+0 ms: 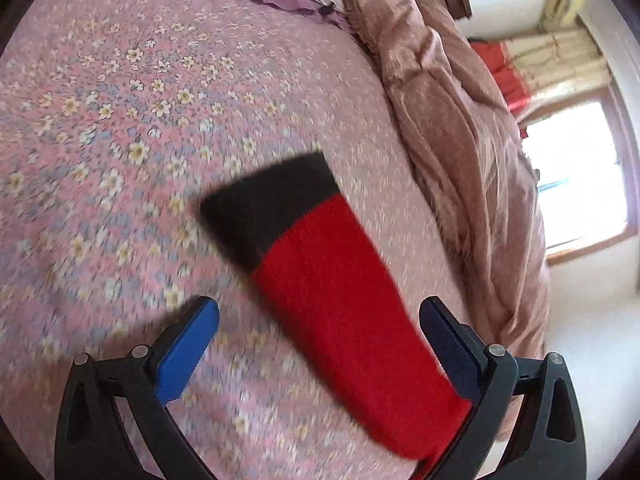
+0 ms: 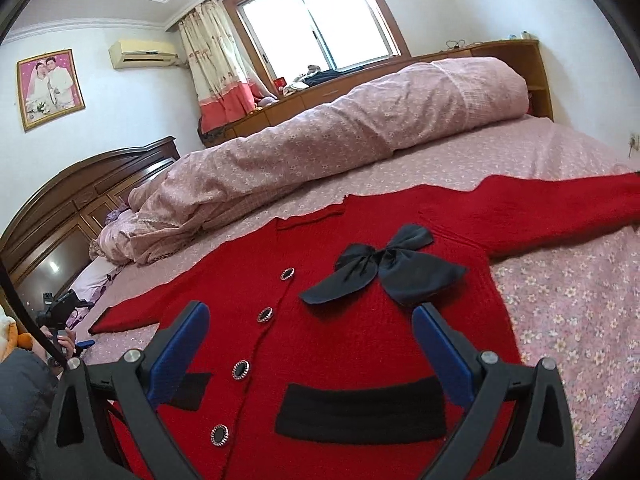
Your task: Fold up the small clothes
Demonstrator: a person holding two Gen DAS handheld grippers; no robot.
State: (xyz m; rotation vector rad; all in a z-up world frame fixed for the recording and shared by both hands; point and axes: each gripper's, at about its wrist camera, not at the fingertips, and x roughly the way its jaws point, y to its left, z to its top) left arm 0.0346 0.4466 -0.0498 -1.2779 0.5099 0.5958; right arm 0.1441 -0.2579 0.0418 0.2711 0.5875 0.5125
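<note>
Covering nearly all of both views, a pink floral bedsheet (image 1: 132, 128) is seen spread flat. A rolled pink quilt (image 2: 360, 120) is laid along the far side of the bed, and its bunched, satiny end (image 1: 452, 128) is seen at the right of the left wrist view. A dark wooden headboard (image 2: 76, 208) is noted at the left of the right wrist view, a window (image 2: 320, 16) with a patterned curtain (image 2: 216, 60) beyond it.

Red knit cardigan (image 2: 340, 320): laid front-up on the sheet, both sleeves stretched outward. One sleeve (image 2: 560, 208) is extended to the right; the other sleeve (image 1: 340, 300), red with a black cuff (image 1: 268, 208), is seen lying flat and diagonal in the left wrist view. The picture there is blurred.

Black pocket band (image 2: 360, 412): across the lower front, between the right gripper's fingers in the view. Black bow (image 2: 384, 272): sewn on the chest, just beyond the fingertips. Four dark, silver-rimmed buttons (image 2: 240, 370) are run down the placket.

Left gripper (image 1: 320, 312): jaws spread wide, nothing grasped; the sleeve is passed between the blue pads (image 1: 188, 352), close against the right one.

Right gripper (image 2: 312, 316): jaws spread wide, nothing held, poised over the cardigan's front.
</note>
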